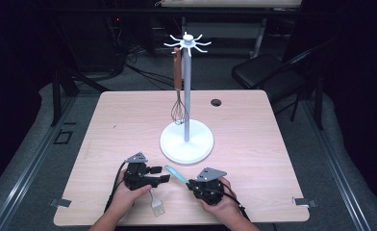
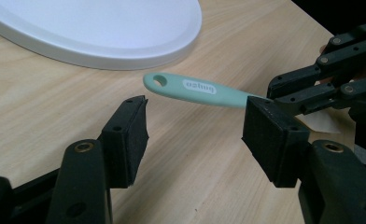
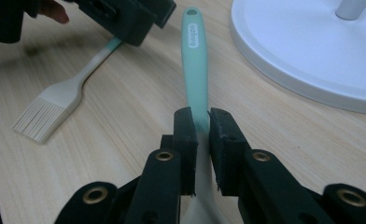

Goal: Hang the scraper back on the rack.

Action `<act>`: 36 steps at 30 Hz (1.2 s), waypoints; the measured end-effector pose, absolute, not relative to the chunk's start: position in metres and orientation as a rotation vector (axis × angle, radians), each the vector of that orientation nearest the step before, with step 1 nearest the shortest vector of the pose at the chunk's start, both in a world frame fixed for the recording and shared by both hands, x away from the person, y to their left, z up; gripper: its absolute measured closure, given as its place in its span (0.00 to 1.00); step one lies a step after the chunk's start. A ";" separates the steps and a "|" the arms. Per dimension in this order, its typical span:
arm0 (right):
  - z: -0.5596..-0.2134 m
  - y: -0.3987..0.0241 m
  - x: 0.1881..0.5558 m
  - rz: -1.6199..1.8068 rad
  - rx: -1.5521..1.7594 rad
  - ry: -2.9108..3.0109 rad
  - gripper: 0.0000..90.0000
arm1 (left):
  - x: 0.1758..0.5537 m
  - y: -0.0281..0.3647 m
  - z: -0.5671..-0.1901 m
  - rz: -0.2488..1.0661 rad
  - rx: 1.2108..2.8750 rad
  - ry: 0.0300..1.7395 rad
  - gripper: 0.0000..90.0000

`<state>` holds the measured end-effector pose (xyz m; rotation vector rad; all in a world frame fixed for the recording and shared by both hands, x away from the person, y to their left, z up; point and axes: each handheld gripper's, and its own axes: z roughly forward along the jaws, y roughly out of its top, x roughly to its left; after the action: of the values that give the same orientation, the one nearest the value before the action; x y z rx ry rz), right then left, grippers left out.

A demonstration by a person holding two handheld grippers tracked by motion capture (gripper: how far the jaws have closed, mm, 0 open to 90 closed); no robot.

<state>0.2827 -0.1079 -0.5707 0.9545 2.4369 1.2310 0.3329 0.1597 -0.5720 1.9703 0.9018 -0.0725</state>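
Nearest the person, a pastry brush (image 1: 157, 206) with pale bristles lies flat on the table (image 1: 254, 125) just below the left gripper (image 1: 158, 174), untouched by either tool; in the right gripper view it (image 3: 55, 105) rests with its bristles toward the table's near edge and its handle running under the left gripper's body. The left gripper (image 2: 195, 135) stands with its jaws wide apart and nothing between the pads, its opening turned toward the free end of a mint-green handled utensil (image 2: 195, 90). That utensil (image 3: 196, 65) is clamped by the right gripper (image 3: 202, 128), whose jaws stand narrow and press on both sides of the handle near its paler lower part, so the handle sticks out ahead with its hanging hole at the far tip, held just off the wood near the white base (image 1: 186, 144) of the rack (image 1: 187, 91). Farther back, 1 whisk (image 1: 178, 91) with a brown handle already hangs from a hook at the top of the rack. Judging by this, the work seems to be hanging utensils on the rack: 1 is up, the green one is picked up but not yet lifted to a hook, and the brush waits its turn.
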 end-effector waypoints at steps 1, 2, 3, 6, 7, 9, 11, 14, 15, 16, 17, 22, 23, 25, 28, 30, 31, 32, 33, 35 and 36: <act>-0.570 -0.108 0.282 1.240 0.953 2.434 0.90 | 0.333 0.158 -0.573 -0.074 1.967 0.902 0.45; -0.569 -0.108 0.282 1.242 0.950 2.432 0.90 | 0.332 0.157 -0.573 -0.077 1.972 0.898 0.45; -0.569 -0.108 0.282 1.253 0.955 2.428 0.90 | 0.332 0.156 -0.573 -0.084 1.971 0.898 0.45; -0.568 -0.109 0.282 1.274 0.948 2.433 0.90 | 0.332 0.154 -0.574 -0.093 1.964 0.890 0.45; -0.568 -0.109 0.282 1.277 0.946 2.434 0.90 | 0.332 0.153 -0.574 -0.101 1.956 0.892 0.45; -0.568 -0.108 0.281 1.286 0.940 2.437 0.90 | 0.333 0.153 -0.574 -0.120 1.940 0.883 0.46; -0.568 -0.108 0.281 1.288 0.934 2.446 0.90 | 0.332 0.152 -0.574 -0.124 1.934 0.877 0.46; -0.569 -0.108 0.281 1.315 0.935 2.449 0.90 | 0.332 0.152 -0.573 -0.131 1.914 0.866 0.46; -0.569 -0.107 0.281 1.323 0.934 2.452 0.90 | 0.332 0.152 -0.572 -0.137 1.901 0.867 0.46; -0.569 -0.107 0.281 1.319 0.928 2.457 0.90 | 0.332 0.152 -0.572 -0.137 1.896 0.864 0.47; -0.570 -0.106 0.281 1.313 0.922 2.466 0.90 | 0.332 0.151 -0.572 -0.137 1.894 0.867 0.47; -0.571 -0.106 0.282 1.319 0.934 2.476 0.89 | 0.331 0.150 -0.572 -0.117 1.903 0.875 0.47; -0.571 -0.106 0.283 1.324 0.940 2.474 0.88 | 0.331 0.150 -0.572 -0.115 1.904 0.875 0.48; -0.572 -0.106 0.284 1.310 0.948 2.489 0.86 | 0.331 0.150 -0.571 -0.114 1.900 0.874 0.49; -0.574 -0.104 0.286 1.292 0.972 2.508 0.84 | 0.331 0.148 -0.572 -0.112 1.904 0.879 0.49; -0.575 -0.103 0.287 1.274 0.975 2.520 0.86 | 0.331 0.148 -0.572 -0.111 1.905 0.878 0.49; -0.575 -0.103 0.287 1.261 0.973 2.528 0.86 | 0.331 0.148 -0.572 -0.110 1.904 0.878 0.49; -0.576 -0.103 0.287 1.260 0.969 2.529 0.87 | 0.331 0.147 -0.572 -0.108 1.905 0.878 0.49; -0.576 -0.102 0.287 1.264 0.969 2.522 0.88 | 0.331 0.147 -0.572 -0.108 1.901 0.882 0.49; -0.575 -0.102 0.286 1.261 0.968 2.519 0.89 | 0.330 0.147 -0.571 -0.103 1.888 0.889 0.49; -0.575 -0.101 0.286 1.256 0.964 2.518 0.89 | 0.330 0.147 -0.570 -0.101 1.885 0.892 0.49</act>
<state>0.2856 -0.1014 -0.5747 0.9643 2.5178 1.2557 0.3299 0.1465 -0.5704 1.8850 0.8920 -0.1015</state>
